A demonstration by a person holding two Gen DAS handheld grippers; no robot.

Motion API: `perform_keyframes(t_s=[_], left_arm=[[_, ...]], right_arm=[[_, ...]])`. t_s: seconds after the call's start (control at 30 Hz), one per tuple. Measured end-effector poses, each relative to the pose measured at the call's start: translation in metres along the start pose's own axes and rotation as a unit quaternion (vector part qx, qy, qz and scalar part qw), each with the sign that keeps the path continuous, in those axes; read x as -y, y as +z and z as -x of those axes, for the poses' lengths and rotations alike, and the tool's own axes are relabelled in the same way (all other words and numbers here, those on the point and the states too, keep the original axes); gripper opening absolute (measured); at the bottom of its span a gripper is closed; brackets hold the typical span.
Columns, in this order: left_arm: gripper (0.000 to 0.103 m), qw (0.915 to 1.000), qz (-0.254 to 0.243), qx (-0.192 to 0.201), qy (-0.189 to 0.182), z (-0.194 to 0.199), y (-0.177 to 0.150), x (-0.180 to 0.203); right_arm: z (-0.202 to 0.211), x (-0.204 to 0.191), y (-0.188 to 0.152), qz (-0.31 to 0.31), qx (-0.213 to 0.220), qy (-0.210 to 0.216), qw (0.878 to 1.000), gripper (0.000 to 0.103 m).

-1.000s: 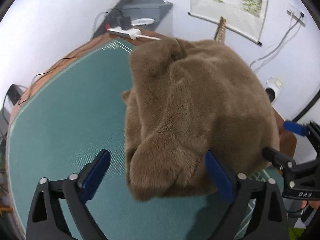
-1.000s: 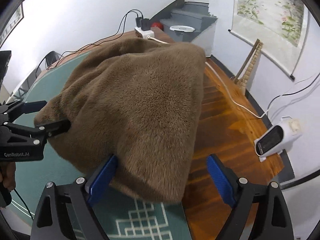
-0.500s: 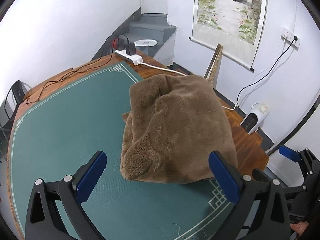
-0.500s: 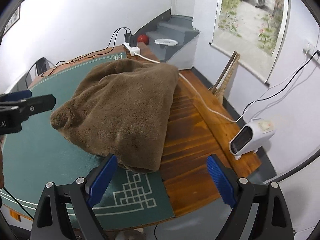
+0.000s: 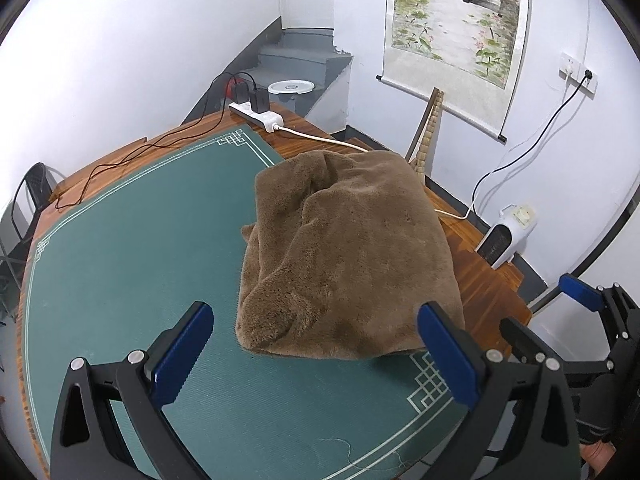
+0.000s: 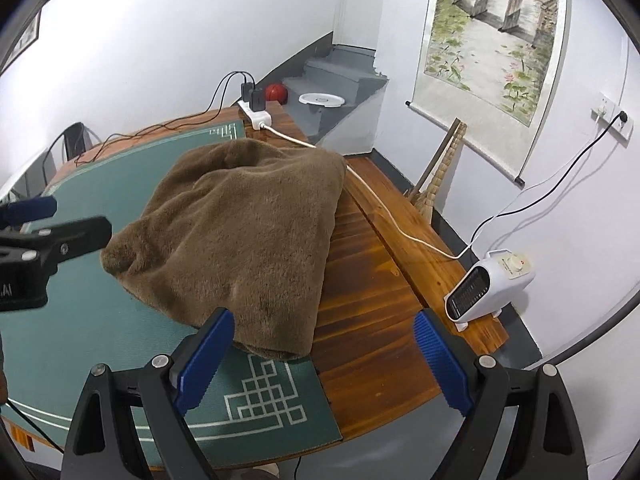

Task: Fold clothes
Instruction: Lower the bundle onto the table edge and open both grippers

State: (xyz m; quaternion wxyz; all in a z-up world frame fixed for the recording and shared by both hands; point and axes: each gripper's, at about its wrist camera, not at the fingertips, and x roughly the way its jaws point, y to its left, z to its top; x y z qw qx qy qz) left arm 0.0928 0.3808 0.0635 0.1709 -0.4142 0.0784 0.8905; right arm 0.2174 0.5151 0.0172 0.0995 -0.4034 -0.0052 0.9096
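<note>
A brown fleece garment (image 5: 352,256) lies folded in a thick bundle on the right part of the green mat (image 5: 132,248), one edge lapping onto the bare wood. In the right wrist view the same garment (image 6: 248,232) sits left of centre. My left gripper (image 5: 316,354) hovers open above the mat, short of the bundle's near edge, holding nothing. My right gripper (image 6: 324,356) is open too, raised over the mat's corner and the wood, empty. Each gripper shows at the edge of the other's view: the right gripper (image 5: 560,320) and the left gripper (image 6: 60,224).
A wooden table (image 6: 372,304) carries the mat. A white power strip (image 5: 258,116) with black plugs and a white cable (image 6: 384,212) lies at the far corner. A white heater (image 6: 490,284) stands by the wall. Grey steps (image 5: 304,68), a red ball (image 6: 276,93) and a scroll painting (image 5: 460,20) are behind.
Both grippers have pulled back and risen away from the garment, which they flanked closely a second ago. The bundle now lies alone on the mat, unmoved.
</note>
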Motion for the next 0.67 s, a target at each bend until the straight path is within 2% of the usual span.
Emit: perform_keyframes(t_s=[0.17, 0.67], left_arm=[[0.102, 0.9999, 0.006, 0.007, -0.004, 0.004, 0.002, -0.001], [0.102, 0.9996, -0.014, 0.013, -0.021, 0.000, -0.005, 0.008]], right_arm=[[0.002, -0.005, 0.005, 0.010, 0.006, 0.008, 1.000, 0.093], [-0.012, -0.004, -0.003, 0.011, -0.015, 0.016, 1.000, 0.093]])
